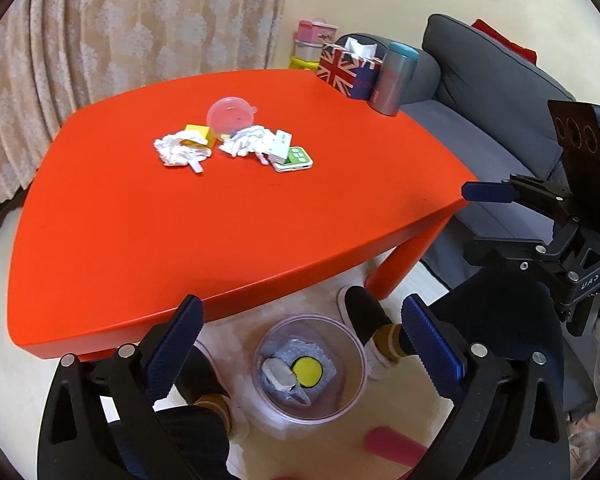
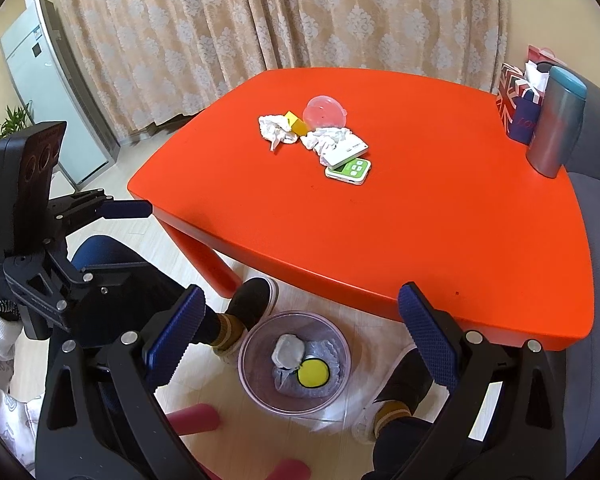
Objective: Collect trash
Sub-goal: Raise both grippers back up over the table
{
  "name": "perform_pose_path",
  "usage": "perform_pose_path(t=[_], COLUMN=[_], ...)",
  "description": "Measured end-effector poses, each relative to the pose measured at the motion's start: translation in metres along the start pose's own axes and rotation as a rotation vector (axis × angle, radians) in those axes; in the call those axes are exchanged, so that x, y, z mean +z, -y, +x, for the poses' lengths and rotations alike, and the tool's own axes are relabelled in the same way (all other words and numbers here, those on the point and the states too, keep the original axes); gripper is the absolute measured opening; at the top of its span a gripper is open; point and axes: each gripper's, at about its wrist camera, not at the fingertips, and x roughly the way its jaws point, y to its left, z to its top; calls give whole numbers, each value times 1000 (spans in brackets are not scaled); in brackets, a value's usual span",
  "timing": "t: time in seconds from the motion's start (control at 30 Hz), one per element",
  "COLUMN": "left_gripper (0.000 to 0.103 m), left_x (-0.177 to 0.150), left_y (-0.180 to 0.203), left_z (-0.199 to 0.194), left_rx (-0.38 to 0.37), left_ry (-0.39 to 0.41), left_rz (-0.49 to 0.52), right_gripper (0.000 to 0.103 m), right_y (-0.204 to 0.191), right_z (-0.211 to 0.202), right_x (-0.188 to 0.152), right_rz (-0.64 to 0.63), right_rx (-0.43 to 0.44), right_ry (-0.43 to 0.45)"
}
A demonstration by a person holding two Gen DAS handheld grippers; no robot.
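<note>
Both grippers, left [image 1: 302, 344] and right [image 2: 300, 334], hang spread wide and empty above the bin [image 1: 309, 368], which stands on the floor just off the table's [image 1: 220, 220] near edge. The trash sits mid-table: two tissues [image 1: 180, 150], a yellow block [image 1: 199, 133], a pink lid [image 1: 230, 114] and small packets [image 1: 290, 156], clustered and touching.

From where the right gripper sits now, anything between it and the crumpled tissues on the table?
Nothing visible. The right gripper hangs open off the near edge of the red table; bare tabletop lies between it and the crumpled tissues. The green-and-white card pack sits just right of that path.
</note>
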Motion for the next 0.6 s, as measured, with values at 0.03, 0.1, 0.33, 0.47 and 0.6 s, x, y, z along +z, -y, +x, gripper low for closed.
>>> perform_pose_path(t=[0.03, 0.1, 0.33, 0.47, 0.6], left_gripper=[95, 95, 95, 95, 95], left_x=[0, 1, 9, 17, 26], left_y=[-1, -4, -14, -21, -29], left_z=[-1, -3, -12, -14, -14], left_rx=[2, 9, 36, 48, 50], left_ry=[1, 4, 26, 32, 37], left_rz=[-3, -8, -25, -34, -40], right_gripper=[96, 96, 96, 96, 96], right_y=[0, -1, -1, 1, 4], right_z=[0, 1, 1, 3, 5], right_x=[0, 1, 9, 20, 32], right_rz=[0, 1, 2, 1, -5], right_rx=[1, 2, -2, -8, -9], right_ry=[-1, -2, 4, 4, 3])
